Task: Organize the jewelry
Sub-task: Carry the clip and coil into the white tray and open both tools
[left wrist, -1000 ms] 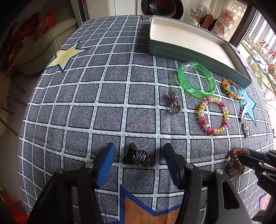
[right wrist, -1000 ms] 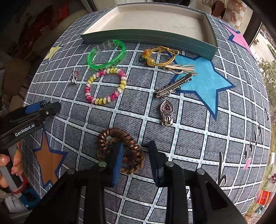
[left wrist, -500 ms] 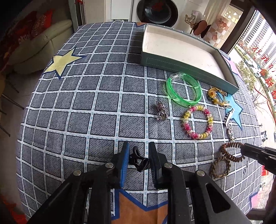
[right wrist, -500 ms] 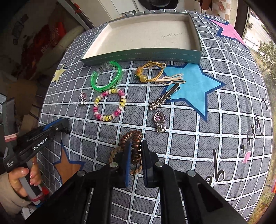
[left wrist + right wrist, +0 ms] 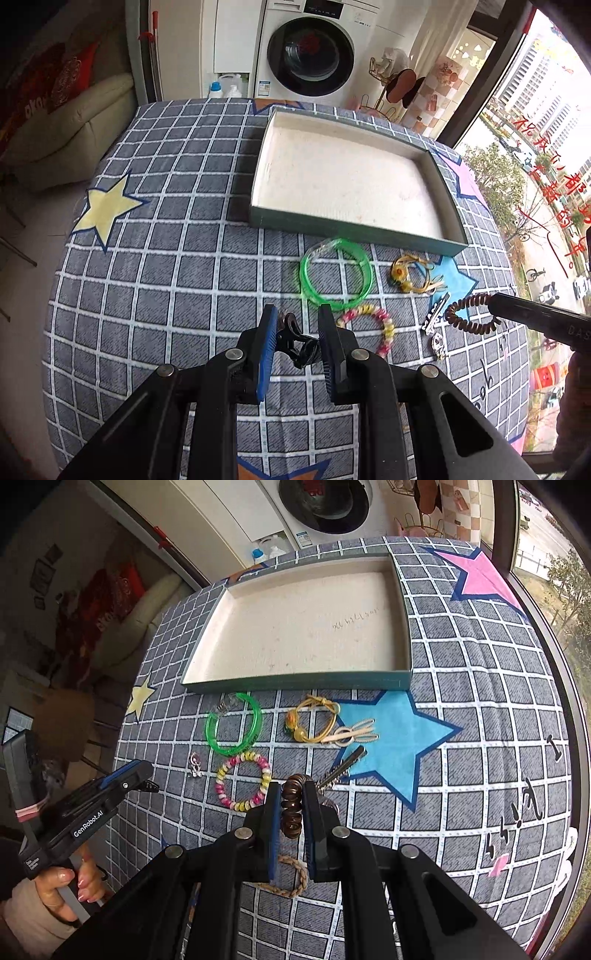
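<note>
Left gripper (image 5: pixel 295 334) clamps a black claw hair clip (image 5: pixel 300 343) at lower centre — right gripper (image 5: pixel 291 805) pinches a brown spiral hair tie (image 5: pixel 291 808), both lifted clear.

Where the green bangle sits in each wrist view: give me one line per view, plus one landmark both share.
Left wrist view: the green bangle lies just right of centre, on the cloth below the tray's near wall.
Right wrist view: the green bangle lies left of centre, again just below that wall.
Shared landmark: the green-walled tray; the bead bracelet lies on the bangle's near side in both.
</note>
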Motion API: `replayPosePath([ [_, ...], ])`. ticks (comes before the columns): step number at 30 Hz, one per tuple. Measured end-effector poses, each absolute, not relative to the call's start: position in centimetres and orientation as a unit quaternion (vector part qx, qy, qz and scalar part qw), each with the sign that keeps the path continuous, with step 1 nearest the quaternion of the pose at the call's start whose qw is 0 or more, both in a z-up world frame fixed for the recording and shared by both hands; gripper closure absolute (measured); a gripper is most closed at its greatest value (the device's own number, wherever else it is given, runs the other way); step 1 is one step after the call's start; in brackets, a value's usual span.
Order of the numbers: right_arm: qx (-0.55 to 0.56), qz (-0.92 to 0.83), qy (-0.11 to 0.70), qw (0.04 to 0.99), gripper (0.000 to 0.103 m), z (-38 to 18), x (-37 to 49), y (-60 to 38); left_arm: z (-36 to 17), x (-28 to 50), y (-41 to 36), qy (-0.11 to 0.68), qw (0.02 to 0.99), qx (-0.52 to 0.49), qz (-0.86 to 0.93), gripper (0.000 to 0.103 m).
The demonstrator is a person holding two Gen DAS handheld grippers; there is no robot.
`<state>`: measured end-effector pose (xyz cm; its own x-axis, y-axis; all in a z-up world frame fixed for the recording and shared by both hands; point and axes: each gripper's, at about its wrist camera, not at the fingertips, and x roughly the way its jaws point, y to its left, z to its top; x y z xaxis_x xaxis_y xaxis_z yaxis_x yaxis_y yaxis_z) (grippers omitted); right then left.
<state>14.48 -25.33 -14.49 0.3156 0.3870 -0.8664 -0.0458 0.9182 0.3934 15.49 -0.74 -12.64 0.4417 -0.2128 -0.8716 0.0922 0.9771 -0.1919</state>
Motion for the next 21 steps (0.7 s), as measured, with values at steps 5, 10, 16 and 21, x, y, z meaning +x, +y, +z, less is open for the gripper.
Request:
replayPosePath([
  [5, 0.146, 0.136, 0.548, 0.812, 0.091, -13.2, 17.9, -26.0, -11.3, 18.9, -2.6, 0.501, 0.858, -0.044, -0.104, 0.068],
  [10, 0.144, 0.138, 0.537, 0.82, 0.091, -12.9, 21.9, -26.5, -11.1, 22.7, -4.0, 0.489, 0.864, -0.048, -0.106, 0.068],
  [16, 0.15, 0.137, 0.526, 0.826, 0.091, -13.7, 27.2, -27.0, -12.1, 27.3, -5.8, 0.483, 0.869, -0.045, -0.097, 0.068],
  [21, 0.16, 0.131, 0.525, 0.826, 0.091, -15.3, 31.1, -27.2, -13.5, 30.5, -7.7, 0.481, 0.872, -0.02, -0.09, 0.068],
])
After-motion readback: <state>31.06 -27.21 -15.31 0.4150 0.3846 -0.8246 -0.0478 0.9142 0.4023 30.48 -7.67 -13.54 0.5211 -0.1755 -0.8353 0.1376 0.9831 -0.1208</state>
